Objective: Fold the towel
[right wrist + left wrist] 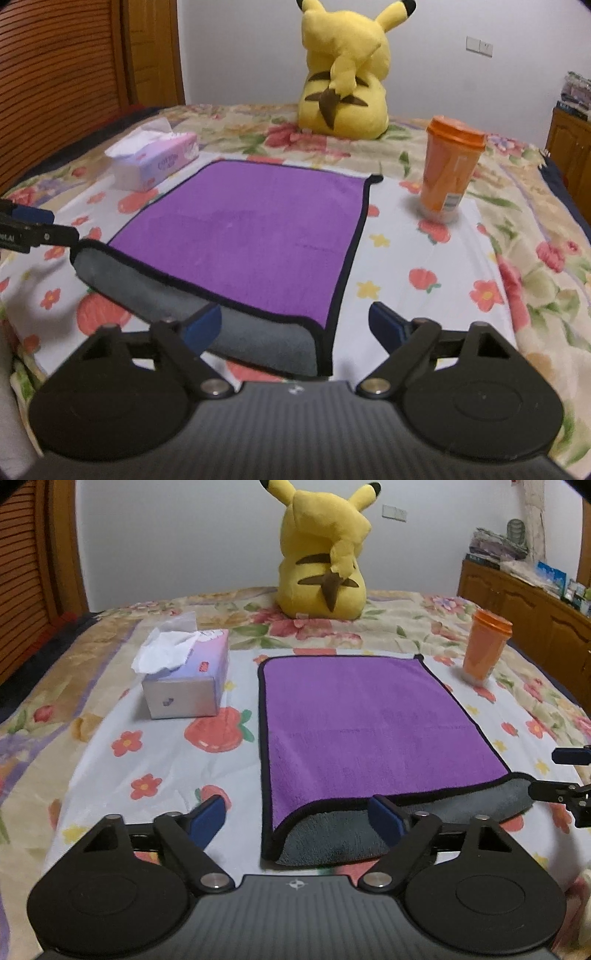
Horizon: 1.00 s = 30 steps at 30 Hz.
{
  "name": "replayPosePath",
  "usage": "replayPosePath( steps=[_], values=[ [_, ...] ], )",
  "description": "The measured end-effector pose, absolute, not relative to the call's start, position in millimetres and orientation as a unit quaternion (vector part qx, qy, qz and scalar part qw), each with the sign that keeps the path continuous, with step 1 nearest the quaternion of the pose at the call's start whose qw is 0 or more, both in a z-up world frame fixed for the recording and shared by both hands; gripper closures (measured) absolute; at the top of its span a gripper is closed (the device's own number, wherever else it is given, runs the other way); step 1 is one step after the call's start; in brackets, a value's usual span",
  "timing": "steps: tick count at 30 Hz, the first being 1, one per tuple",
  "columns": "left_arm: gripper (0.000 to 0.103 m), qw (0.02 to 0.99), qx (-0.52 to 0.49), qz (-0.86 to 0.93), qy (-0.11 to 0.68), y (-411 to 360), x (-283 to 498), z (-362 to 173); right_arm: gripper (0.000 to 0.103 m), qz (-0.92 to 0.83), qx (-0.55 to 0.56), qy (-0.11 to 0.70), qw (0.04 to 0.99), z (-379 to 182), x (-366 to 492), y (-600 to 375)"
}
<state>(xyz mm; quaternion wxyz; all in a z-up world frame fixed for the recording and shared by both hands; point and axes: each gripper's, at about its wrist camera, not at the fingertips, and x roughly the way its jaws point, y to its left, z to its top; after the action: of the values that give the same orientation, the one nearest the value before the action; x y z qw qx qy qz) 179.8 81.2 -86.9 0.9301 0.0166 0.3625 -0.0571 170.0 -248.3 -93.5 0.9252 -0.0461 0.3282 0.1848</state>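
- While a purple towel [369,716] lies flat on a floral bedspread [110,768], its near edge curls upward, baring the grey underside.
- Left gripper [299,821] hovers at the towel's near left corner, fingers spread wide and grasping nothing.
- Right gripper [295,325] sits at the near right corner, likewise released.
- Tissue box [184,679] rests left of the towel, an orange cup [448,170] right, a yellow plush toy [345,74] behind.
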Motion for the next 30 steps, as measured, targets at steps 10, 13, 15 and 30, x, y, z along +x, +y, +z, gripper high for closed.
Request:
replayPosePath(
  steps=[10,13,15,30],
  values=[
    [0.047,0.916,0.014,-0.074,0.394,85.5,195.0,-106.7,0.028,0.195,-0.025,0.37,0.908,-106.9,181.8,-249.6],
    [0.052,0.914,0.012,-0.071,0.4,87.6,197.9,-110.6,0.031,0.197,-0.024,0.377,0.905,-110.3,184.5,-249.3],
    [0.057,0.911,0.012,-0.072,0.405,88.3,198.6,-112.6,0.031,0.198,-0.022,0.382,0.903,-112.1,186.4,-249.8],
    [0.075,0.907,0.026,-0.081,0.413,81.6,197.5,-119.4,0.054,0.207,-0.004,0.405,0.891,-118.3,194.4,-252.9]
  ],
)
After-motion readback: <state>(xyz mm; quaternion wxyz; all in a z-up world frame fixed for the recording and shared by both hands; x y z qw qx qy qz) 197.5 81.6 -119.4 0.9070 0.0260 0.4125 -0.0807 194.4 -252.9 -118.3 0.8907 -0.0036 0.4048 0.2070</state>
